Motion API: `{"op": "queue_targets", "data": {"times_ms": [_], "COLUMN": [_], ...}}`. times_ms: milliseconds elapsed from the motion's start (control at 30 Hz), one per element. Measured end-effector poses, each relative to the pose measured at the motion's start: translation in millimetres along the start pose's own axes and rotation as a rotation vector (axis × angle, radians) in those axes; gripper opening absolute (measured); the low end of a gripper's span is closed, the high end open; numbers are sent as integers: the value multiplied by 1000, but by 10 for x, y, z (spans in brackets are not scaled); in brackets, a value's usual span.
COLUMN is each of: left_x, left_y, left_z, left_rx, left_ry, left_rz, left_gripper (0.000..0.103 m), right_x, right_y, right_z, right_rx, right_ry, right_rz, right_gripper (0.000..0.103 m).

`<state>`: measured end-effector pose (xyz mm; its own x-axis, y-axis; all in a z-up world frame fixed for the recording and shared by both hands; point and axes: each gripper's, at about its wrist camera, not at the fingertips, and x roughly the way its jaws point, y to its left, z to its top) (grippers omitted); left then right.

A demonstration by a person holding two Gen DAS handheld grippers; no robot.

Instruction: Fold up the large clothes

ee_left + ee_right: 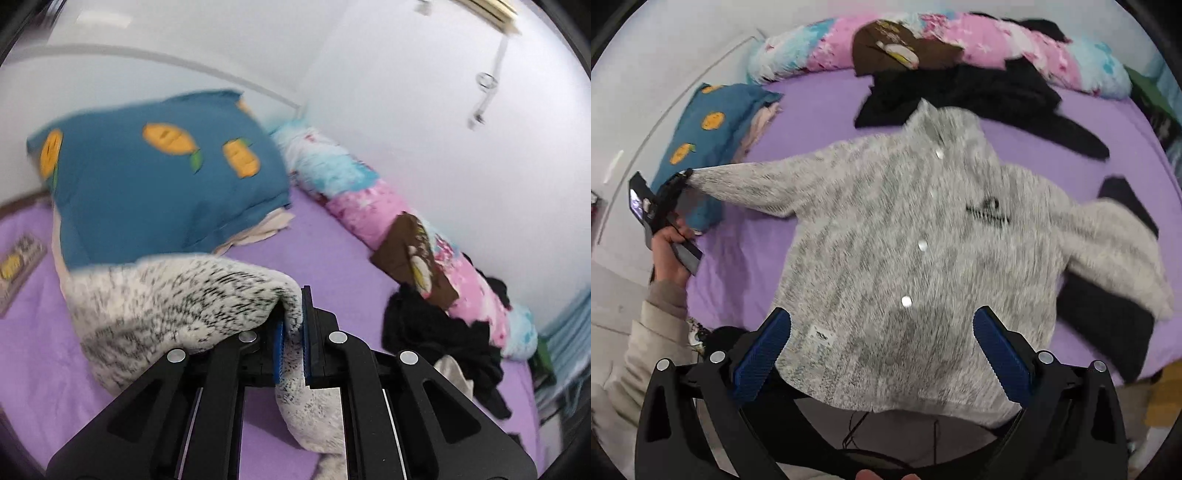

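A fuzzy grey-and-white speckled sweater (916,236) with white snap buttons lies face up and spread out on the purple bed (820,110). My left gripper (294,332) is shut on the cuff of its left sleeve (173,295) and holds that sleeve lifted off the bed. The right wrist view shows that same left gripper (687,173) at the sleeve's end, held by a hand in a beige sleeve. My right gripper (882,347) hangs open above the sweater's lower hem, its blue pads (764,350) wide apart and touching nothing.
A blue pillow with orange fruit prints (162,173) lies at the head of the bed. A rolled pink-and-blue blanket (1015,48) runs along the wall. Black clothes (979,96) and a brown garment (901,48) lie beyond the sweater; a black piece (1104,328) lies under its right sleeve.
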<state>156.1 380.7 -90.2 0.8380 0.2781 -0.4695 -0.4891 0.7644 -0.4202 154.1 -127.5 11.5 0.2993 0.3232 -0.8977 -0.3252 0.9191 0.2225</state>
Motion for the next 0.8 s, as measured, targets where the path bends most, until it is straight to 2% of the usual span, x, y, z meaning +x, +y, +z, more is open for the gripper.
{"op": "queue_targets", "data": {"times_ms": [233,333,433,533,667,800], "left_x": [-404,-559,-680,-813,-977,-1016], "left_y": [-1144,-1613,-2035,-2415,-2768,-3050], "left_z": [-204,-370,-544,-731,-920,-1098], "left_rx": [256,378,491,590,613,678], "left_ry": [-74,-112,-129,-133,-109,-96], "left_rz": [-23,-28,-38,-23,-33,-48], "left_gripper": [6,6,6,6,6,6], "right_x": [-794,-1208,-1526,-1692,-1700,-1460], "right_y": [245,514,860,1312,1865,2376], "right_z": [617,914,1144,1326,1459,1485], "right_rx": [-145,-256,-365,-491,-632,-767], "right_ry": [-102,-163,-202,-174,-174,-56], "right_rz": [22,-6,-68,-84,-157,-162], "right_gripper": [97,97,97,97,97,97]}}
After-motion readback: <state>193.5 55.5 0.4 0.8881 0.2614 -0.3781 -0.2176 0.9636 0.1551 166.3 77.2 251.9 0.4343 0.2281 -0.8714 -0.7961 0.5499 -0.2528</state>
